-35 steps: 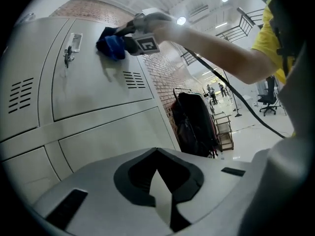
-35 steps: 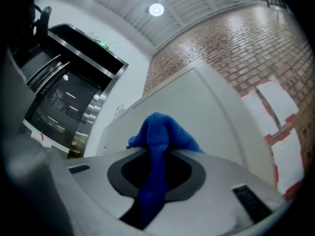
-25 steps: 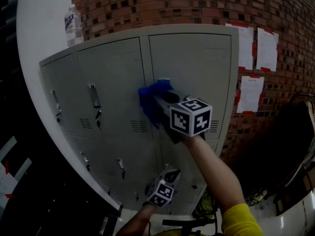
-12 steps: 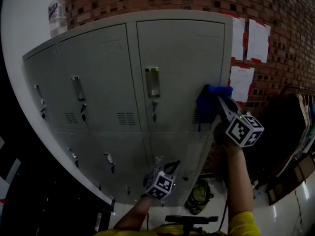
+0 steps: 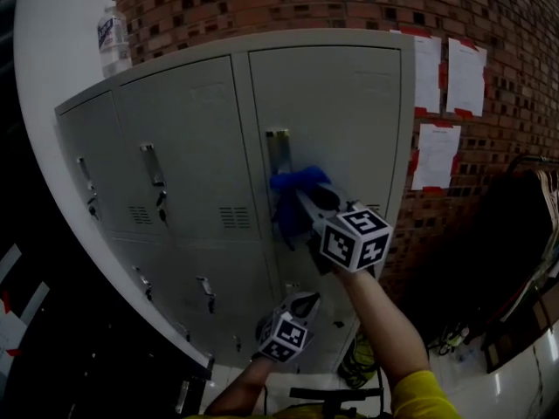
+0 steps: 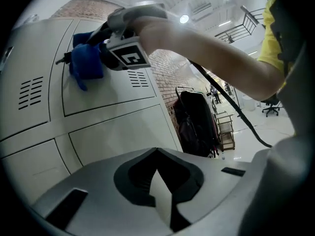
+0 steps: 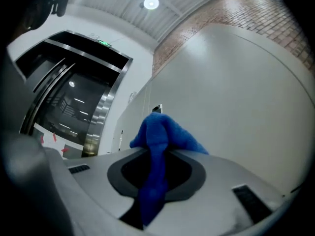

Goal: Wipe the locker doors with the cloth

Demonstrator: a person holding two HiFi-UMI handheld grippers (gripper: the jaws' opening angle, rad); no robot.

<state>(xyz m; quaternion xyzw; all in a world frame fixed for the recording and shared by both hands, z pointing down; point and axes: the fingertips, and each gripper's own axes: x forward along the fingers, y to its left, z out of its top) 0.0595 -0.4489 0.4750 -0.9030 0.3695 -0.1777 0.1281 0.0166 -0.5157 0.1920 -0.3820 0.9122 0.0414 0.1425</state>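
A bank of grey lockers (image 5: 192, 129) fills the head view. My right gripper (image 5: 301, 195) is shut on a blue cloth (image 5: 293, 190) and presses it against the upper right locker door (image 5: 349, 120), just below that door's metal handle (image 5: 278, 145). In the right gripper view the cloth (image 7: 160, 136) bunches out of my right gripper (image 7: 155, 173) against the door (image 7: 236, 92). My left gripper (image 5: 306, 304) hangs lower, before the bottom doors, jaws together with nothing in them. From the left gripper view the cloth (image 6: 86, 63) shows above on the door.
A water bottle (image 5: 111, 37) stands on top of the lockers. Paper sheets (image 5: 434, 155) hang on the brick wall at the right. Dark bags or clothes (image 5: 515, 234) sit right of the lockers, and a black backpack (image 6: 197, 122) shows in the left gripper view.
My right gripper carried the cloth from the door's left side to its right edge, then back left to under the handle. The left gripper stayed low.
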